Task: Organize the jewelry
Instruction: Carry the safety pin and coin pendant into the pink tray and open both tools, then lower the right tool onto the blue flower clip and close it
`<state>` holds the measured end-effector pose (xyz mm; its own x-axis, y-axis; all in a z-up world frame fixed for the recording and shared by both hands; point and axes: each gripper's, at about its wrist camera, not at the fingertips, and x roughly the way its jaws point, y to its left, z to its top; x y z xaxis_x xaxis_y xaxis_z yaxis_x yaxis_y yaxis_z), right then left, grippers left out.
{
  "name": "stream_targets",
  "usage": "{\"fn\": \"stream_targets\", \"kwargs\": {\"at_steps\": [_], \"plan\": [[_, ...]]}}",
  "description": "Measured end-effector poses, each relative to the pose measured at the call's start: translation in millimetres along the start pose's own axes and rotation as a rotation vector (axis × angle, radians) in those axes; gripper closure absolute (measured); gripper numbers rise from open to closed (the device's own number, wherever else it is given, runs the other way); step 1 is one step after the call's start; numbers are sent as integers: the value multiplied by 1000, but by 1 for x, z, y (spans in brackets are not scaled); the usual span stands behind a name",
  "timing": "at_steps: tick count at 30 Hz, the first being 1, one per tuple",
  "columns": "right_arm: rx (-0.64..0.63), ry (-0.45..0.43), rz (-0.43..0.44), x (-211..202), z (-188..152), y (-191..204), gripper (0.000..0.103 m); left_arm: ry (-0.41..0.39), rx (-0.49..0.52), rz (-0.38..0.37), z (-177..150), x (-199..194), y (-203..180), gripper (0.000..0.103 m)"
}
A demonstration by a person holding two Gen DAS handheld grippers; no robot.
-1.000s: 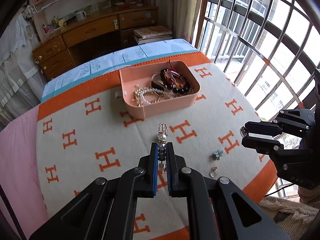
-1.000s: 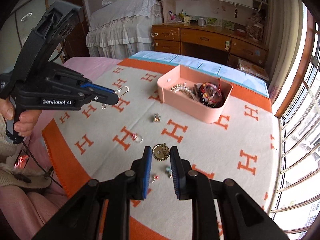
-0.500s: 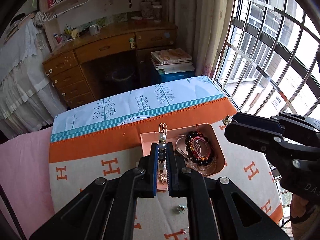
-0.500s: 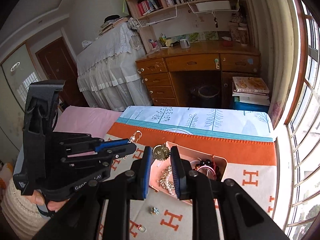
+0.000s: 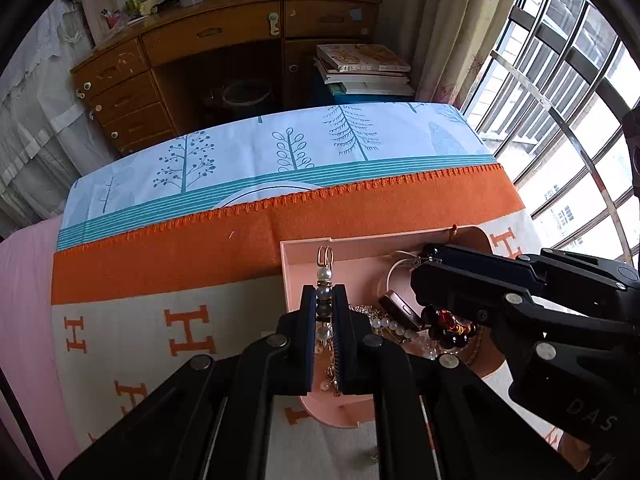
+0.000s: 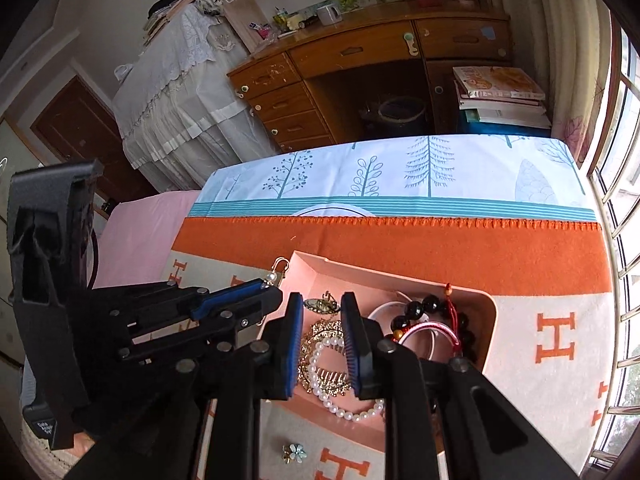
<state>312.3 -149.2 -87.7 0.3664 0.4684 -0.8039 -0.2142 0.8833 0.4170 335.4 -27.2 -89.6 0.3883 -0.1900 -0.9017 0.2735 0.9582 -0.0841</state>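
My left gripper [image 5: 324, 300] is shut on a pearl drop earring [image 5: 325, 276] with a gold hook, held over the left end of the pink jewelry box [image 5: 304, 246]. It also shows in the right wrist view [image 6: 270, 284]. My right gripper [image 6: 320, 312] hangs over the pink box [image 6: 490, 312] with its jaws apart; a round gold brooch [image 6: 318, 305] lies just past the fingertips, loose of the pads. In the left wrist view the right gripper [image 5: 430, 258] is seen from the side above the box. The box holds pearl strands [image 6: 332, 396], dark bead bracelets [image 6: 420, 308] and a red bangle.
The box sits on an orange-and-cream H-pattern blanket [image 6: 440, 248] over a tree-print sheet [image 5: 280, 152]. A small blue flower piece [image 6: 294, 452] lies on the blanket in front of the box. A wooden desk [image 5: 224, 40] and stacked books stand beyond; window bars are at the right.
Both grippers have come down over the pink box. The right gripper's jaws have opened and the brooch it held has left the pads. The left still grips the earring.
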Motion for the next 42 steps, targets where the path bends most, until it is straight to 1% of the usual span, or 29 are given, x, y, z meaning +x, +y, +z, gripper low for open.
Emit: {"fn": "stream_targets", "kwargs": {"at_steps": [2, 3, 5, 6, 12, 17, 20, 23, 24, 25, 29, 31, 35, 38, 40, 42], "plan": [[18, 15, 5, 6, 2, -5, 83, -6, 5, -4, 0, 2, -1, 98], [25, 19, 8, 8, 2, -7, 82, -8, 6, -9, 1, 4, 0, 96], [41, 15, 14, 10, 2, -10, 72, -10, 0, -11, 2, 6, 2, 88], [49, 9, 13, 9, 2, -13, 70, -11, -2, -11, 2, 7, 3, 83], [46, -15, 17, 6, -1, -16, 70, -11, -2, -11, -1, 5, 3, 82], [9, -37, 10, -5, -7, -11, 70, -30, 12, 5, -6, -6, 3, 82], [-13, -51, 8, -15, -12, -7, 70, -40, 14, 10, -10, -14, 3, 81], [-36, -64, 4, -25, -18, -2, 70, -56, 17, 20, -14, -25, 1, 68], [-41, -69, 6, -29, -20, -1, 70, -66, 20, 24, -17, -30, 1, 62], [-44, -73, 10, -33, -23, 0, 70, -77, 25, 28, -19, -34, -1, 59], [-60, -92, 12, -50, -34, 4, 70, -98, 50, 33, -31, -53, -7, 57], [-66, -99, 12, -58, -41, 6, 70, -112, 63, 36, -38, -64, -10, 49], [-82, -112, 12, -76, -56, 11, 70, -154, 86, 45, -54, -89, -15, 44], [-92, -119, 7, -88, -69, 15, 70, -182, 85, 47, -65, -106, -17, 37], [-102, -126, -2, -96, -79, 19, 70, -201, 86, 58, -73, -117, -19, 30], [-113, -133, -14, -104, -88, 23, 70, -216, 94, 75, -81, -124, -21, 27]]}}
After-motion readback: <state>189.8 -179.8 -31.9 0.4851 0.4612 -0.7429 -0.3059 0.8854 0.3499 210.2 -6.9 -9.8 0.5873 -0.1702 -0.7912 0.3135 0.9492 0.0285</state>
